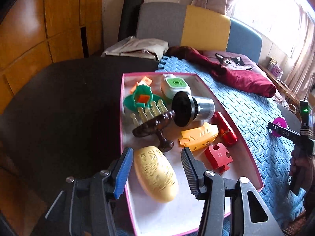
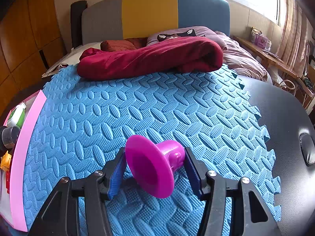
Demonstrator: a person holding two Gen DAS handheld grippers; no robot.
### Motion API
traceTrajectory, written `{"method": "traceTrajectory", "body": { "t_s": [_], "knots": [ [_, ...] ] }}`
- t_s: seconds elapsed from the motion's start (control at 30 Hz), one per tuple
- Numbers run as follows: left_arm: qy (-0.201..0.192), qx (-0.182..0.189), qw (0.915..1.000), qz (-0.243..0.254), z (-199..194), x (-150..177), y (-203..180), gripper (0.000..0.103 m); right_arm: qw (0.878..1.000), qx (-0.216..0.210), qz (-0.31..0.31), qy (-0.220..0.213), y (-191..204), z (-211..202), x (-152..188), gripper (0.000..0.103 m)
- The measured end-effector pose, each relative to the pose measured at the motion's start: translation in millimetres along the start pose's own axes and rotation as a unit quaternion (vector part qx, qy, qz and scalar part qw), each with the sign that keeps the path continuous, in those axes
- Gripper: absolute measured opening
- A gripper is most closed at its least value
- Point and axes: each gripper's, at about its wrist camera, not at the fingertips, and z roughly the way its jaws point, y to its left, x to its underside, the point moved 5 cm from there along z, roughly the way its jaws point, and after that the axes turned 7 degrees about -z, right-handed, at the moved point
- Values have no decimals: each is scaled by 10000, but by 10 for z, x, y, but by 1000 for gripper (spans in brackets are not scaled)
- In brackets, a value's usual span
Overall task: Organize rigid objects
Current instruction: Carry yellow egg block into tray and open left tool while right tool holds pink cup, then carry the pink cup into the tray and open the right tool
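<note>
Between right gripper (image 2: 155, 169) fingers: purple funnel (image 2: 153, 165), grasped; left gripper (image 1: 155, 163): released, straddling yellow egg (image 1: 155, 175)

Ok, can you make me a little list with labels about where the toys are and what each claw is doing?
box: pink tray holding toys
in the box: yellow carved egg shape, red puzzle piece, orange piece, dark wooden stand
left claw: open, either side of the egg shape's top
right claw: shut on purple funnel toy
under the right claw: blue foam mat
</note>
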Motion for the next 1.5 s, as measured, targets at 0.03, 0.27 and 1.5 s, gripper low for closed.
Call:
{"method": "traceTrajectory", "body": {
  "t_s": [0.03, 0.27, 1.5],
  "knots": [
    [-28, -18, 10000, -29, -30, -6, 17, 52, 10000, 2, -1, 0, -4, 1, 1, 58],
    [-147, -273, 9994, -150, -169, -52, 95, 57, 10000, 8, -8, -1, -4, -5, 1, 57],
    [-243, -313, 9987, -328, -279, -23, 230, 58, 9822, -1429, -1045, -626, 1420, -986, -28, 57]
  ]
}}
